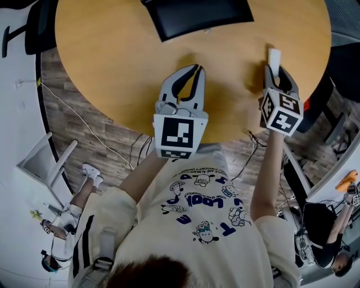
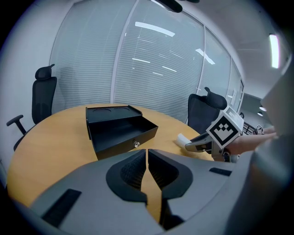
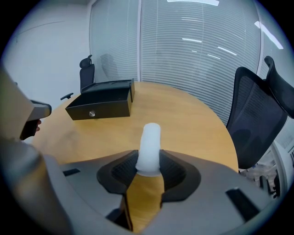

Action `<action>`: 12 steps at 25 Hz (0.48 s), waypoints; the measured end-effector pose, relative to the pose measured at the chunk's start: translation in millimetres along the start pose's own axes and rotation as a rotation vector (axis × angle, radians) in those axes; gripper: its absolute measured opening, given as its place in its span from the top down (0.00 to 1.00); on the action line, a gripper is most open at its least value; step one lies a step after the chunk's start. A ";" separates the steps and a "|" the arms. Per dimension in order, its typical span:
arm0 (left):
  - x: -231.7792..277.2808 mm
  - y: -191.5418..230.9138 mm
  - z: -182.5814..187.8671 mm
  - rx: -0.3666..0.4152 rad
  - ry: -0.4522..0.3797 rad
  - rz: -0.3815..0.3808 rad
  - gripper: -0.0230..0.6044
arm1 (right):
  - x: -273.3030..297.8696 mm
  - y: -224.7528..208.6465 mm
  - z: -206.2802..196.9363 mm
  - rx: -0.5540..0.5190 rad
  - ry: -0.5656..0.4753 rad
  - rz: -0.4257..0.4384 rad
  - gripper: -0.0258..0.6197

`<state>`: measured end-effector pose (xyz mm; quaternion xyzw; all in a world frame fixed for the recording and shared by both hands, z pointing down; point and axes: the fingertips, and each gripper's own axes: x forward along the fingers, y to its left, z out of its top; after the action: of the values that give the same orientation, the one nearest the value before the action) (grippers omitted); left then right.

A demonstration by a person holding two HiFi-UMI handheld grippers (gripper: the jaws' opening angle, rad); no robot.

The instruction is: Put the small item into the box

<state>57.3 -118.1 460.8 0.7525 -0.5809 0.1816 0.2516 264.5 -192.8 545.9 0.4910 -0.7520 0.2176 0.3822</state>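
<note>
In the head view, the black box (image 1: 197, 17) sits at the far edge of the round wooden table (image 1: 112, 67). Only bare tabletop lies between it and both grippers. The left gripper (image 1: 198, 67) is clenched on nothing.

In the left gripper view, the box's drawer (image 2: 120, 131) stands open, with an office chair (image 2: 204, 110) behind it.

In the right gripper view, the right gripper (image 3: 149, 167) clamps a white cylinder (image 3: 149, 147). It is milky, smooth, round-topped and upright, and stands well apart from the box.
</note>
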 end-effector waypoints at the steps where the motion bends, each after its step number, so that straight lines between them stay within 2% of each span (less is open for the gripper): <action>1: -0.6 0.0 1.4 0.000 -0.004 0.002 0.92 | -0.8 0.6 2.0 0.004 -0.005 0.001 0.72; 12: -13.6 4.3 25.3 -0.012 -0.065 0.024 0.92 | -17.1 22.5 30.6 0.028 -0.061 0.027 0.72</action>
<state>49.1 -123.2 433.4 0.7494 -0.5989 0.1569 0.2348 236.9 -195.1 514.8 0.4927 -0.7667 0.2181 0.3490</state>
